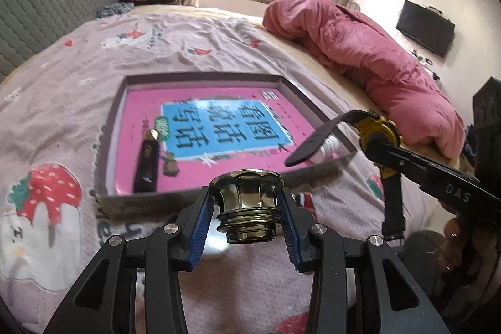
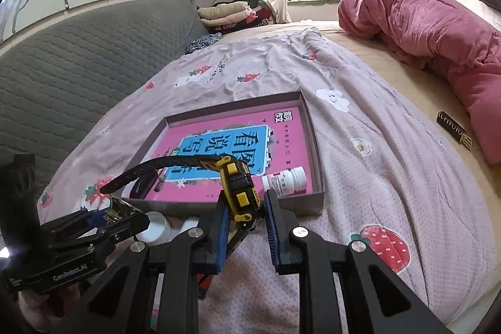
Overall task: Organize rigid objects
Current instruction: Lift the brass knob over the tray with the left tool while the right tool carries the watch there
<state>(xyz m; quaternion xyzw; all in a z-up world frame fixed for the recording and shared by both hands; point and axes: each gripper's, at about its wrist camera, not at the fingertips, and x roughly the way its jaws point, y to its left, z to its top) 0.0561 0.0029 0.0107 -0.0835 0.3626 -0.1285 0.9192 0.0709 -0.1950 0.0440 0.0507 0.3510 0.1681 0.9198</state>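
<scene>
Your left gripper [image 1: 247, 202] clamped a gold cap [image 1: 246, 204], held just short of the tray's [image 1: 200, 77] near wall. Your right gripper [image 2: 245, 208] gripped a yellow watch [image 2: 239, 180] by its case, strap arching over the tray. Inside, on the pink book [image 2: 238, 146], lay a white bottle [image 2: 285, 179] and a black bar [image 1: 147, 161].
</scene>
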